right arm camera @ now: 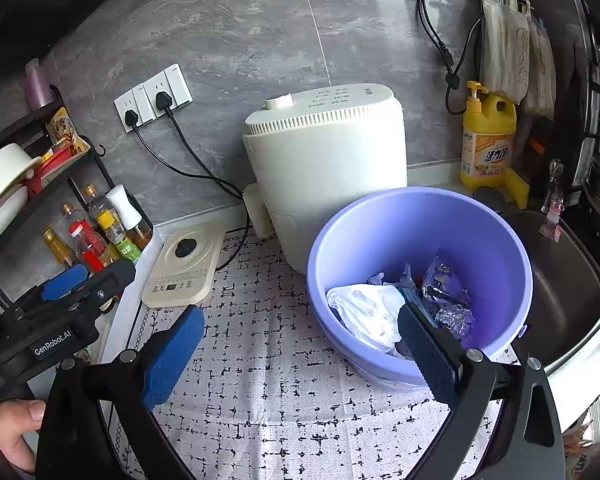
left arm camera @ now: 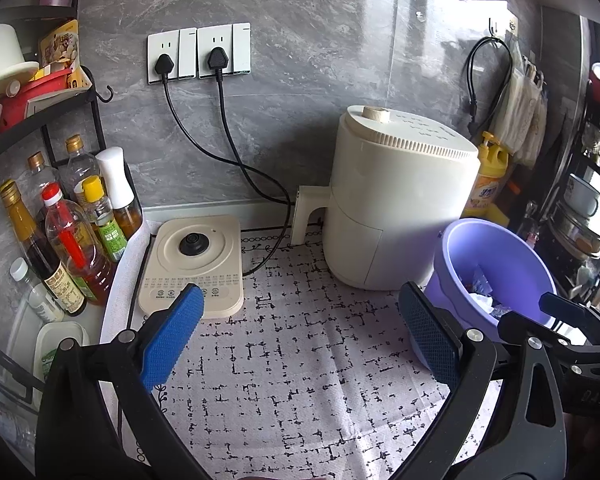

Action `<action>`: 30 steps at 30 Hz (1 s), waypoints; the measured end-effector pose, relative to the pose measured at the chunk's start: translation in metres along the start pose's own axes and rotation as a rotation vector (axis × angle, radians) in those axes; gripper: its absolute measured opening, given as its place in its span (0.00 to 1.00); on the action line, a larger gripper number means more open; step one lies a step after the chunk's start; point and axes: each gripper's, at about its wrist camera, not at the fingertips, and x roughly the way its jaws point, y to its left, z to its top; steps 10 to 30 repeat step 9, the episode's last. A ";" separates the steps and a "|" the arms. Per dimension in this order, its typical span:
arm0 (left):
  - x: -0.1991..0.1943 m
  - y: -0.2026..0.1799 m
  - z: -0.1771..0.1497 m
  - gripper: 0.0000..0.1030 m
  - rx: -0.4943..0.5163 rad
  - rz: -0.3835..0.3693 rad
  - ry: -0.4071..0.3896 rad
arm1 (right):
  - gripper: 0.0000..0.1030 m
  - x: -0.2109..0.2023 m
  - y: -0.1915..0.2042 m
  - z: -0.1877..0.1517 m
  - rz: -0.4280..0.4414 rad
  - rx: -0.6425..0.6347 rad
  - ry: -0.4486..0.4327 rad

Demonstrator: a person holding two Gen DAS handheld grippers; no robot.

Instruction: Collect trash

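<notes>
A lilac plastic bin [right arm camera: 400,224] stands on the patterned mat, to the right of the air fryer. Inside it lie a crumpled white tissue [right arm camera: 368,312] and several crinkled foil wrappers [right arm camera: 448,292]. My right gripper [right arm camera: 300,356] is open and holds nothing; its right finger [right arm camera: 428,356] shows in front of the bin's near rim. My left gripper [left arm camera: 300,336] is open and empty over the mat, left of the bin [left arm camera: 484,248]. The mat between its fingers shows no loose trash. A hand [right arm camera: 16,428] holds the left tool.
A white air fryer [left arm camera: 396,208] and a kettle base [left arm camera: 196,264] stand by the wall, both plugged in. Oil and sauce bottles [left arm camera: 64,232] crowd the left corner under a black rack. A yellow detergent bottle [right arm camera: 486,140] and a steel sink [right arm camera: 560,280] lie to the right.
</notes>
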 end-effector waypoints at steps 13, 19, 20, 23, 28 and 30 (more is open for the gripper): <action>0.002 0.000 -0.003 0.94 -0.007 -0.004 0.013 | 0.92 0.002 -0.001 0.000 0.001 -0.006 0.004; 0.002 0.000 -0.003 0.94 -0.007 -0.004 0.013 | 0.92 0.002 -0.001 0.000 0.001 -0.006 0.004; 0.002 0.000 -0.003 0.94 -0.007 -0.004 0.013 | 0.92 0.002 -0.001 0.000 0.001 -0.006 0.004; 0.002 0.000 -0.003 0.94 -0.007 -0.004 0.013 | 0.92 0.002 -0.001 0.000 0.001 -0.006 0.004; 0.002 0.000 -0.003 0.94 -0.007 -0.004 0.013 | 0.92 0.002 -0.001 0.000 0.001 -0.006 0.004; 0.002 0.000 -0.003 0.94 -0.007 -0.004 0.013 | 0.92 0.002 -0.001 0.000 0.001 -0.006 0.004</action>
